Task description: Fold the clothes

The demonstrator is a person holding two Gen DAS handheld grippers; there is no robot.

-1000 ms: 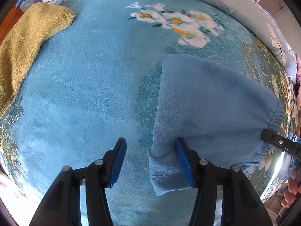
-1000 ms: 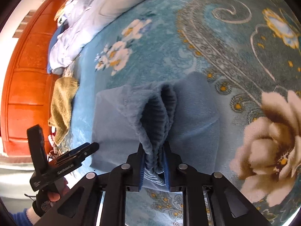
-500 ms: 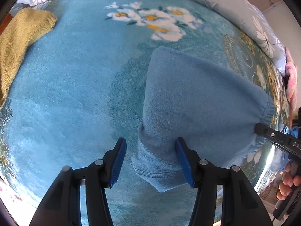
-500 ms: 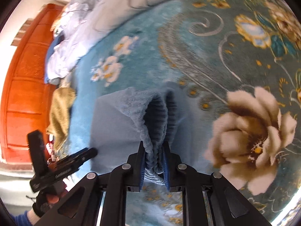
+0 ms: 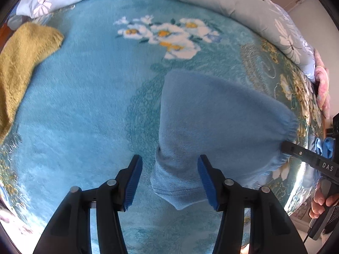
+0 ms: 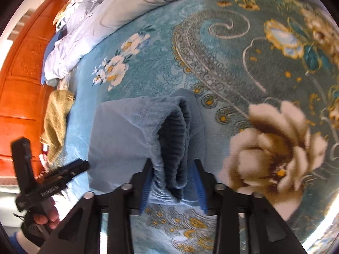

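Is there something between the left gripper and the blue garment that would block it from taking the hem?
Nothing visible blocks it. The left gripper is open, and the hem corner of the blue garment already lies between its fingers. The yellow knit lies far off to the side on the blanket.

The blue garment (image 5: 214,124) is soft matt fleece with a ribbed elastic band; the floral blanket (image 5: 84,110) is plush; the yellow cloth (image 5: 19,67) coarse knit; the headboard (image 6: 19,89) glossy wood.
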